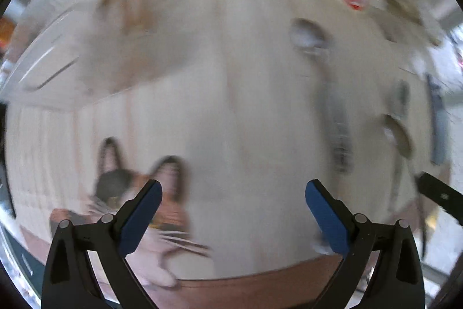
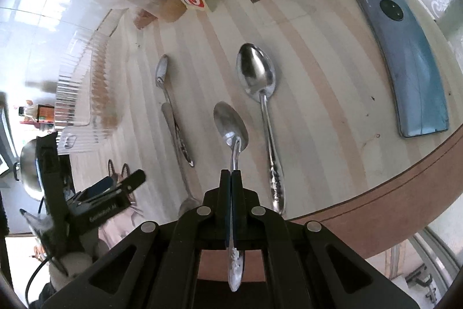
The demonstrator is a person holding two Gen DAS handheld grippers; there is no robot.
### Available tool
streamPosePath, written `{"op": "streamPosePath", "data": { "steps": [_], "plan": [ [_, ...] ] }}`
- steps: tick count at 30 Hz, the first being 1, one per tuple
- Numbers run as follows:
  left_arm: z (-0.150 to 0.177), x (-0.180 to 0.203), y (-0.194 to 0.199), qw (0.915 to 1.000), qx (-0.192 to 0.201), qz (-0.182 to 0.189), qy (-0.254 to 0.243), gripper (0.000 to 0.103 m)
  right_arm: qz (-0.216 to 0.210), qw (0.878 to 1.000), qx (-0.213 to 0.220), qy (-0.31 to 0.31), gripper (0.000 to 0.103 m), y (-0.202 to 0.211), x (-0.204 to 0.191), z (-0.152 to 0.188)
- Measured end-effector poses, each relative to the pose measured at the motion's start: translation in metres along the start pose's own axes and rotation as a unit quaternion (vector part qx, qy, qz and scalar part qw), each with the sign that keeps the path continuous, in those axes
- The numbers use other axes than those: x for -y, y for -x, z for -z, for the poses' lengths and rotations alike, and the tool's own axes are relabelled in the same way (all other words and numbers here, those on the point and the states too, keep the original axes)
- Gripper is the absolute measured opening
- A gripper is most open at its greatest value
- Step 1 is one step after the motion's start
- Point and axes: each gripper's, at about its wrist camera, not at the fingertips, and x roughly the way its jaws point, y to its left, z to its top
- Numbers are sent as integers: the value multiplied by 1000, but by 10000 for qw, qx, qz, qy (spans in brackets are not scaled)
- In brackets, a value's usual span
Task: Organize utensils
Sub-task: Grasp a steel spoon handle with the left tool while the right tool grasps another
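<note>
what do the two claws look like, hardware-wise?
Left claw: black angular linkage arms, silver pivot pins, blue pads. Right claw: same black build and silver pins. In the right view, the left unit's body carries white lettering and a black cable.

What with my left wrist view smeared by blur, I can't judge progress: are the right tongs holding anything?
Observer: Yes, the right tongs are shut on a small spoon, gripped by its handle.
Operator: Any other spoons out?
Observer: A larger spoon lies on the table, just right of the held one.
Operator: Anything else nearby?
Observer: A blue phone lies camera side up near the table's right edge.
</note>
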Motion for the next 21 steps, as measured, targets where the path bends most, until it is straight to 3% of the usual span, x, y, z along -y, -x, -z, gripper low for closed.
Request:
{"op": "streamPosePath", "data": {
  "steps": [2, 5, 7, 9, 11, 13, 16, 21],
  "plan": [
    [-4, 16, -3, 9995, -132, 230, -182, 95, 97, 9999, 59, 24, 0, 2, 0, 1],
    [-8, 36, -13, 9979, -362, 268, -473, 80, 212, 9997, 71, -18, 0, 1, 5, 0],
    [-5, 48, -17, 9964, -449, 147, -702, 69, 286, 9995, 76, -79, 0, -2, 10, -1],
    [-2, 55, -18, 9944, -344, -121, -996, 68, 303, 9994, 69, -131, 1, -3, 14, 0],
    [1, 56, -14, 9930, -214, -141, -1151, 51, 321, 9993, 59, -166, 1, -5, 18, 0],
    [3, 54, -9, 9920, -214, -154, -1231, 4, 317, 9993, 32, -193, 1, -7, 20, 2],
    [6, 49, -5, 9931, -277, -165, -1127, 2, 297, 9994, -11, -173, 1, -12, 18, 4],
    [17, -5, -5, 9961, -313, -313, -765, 2, 269, 9996, -94, 48, 1, -18, 5, 2]
  ]
}}
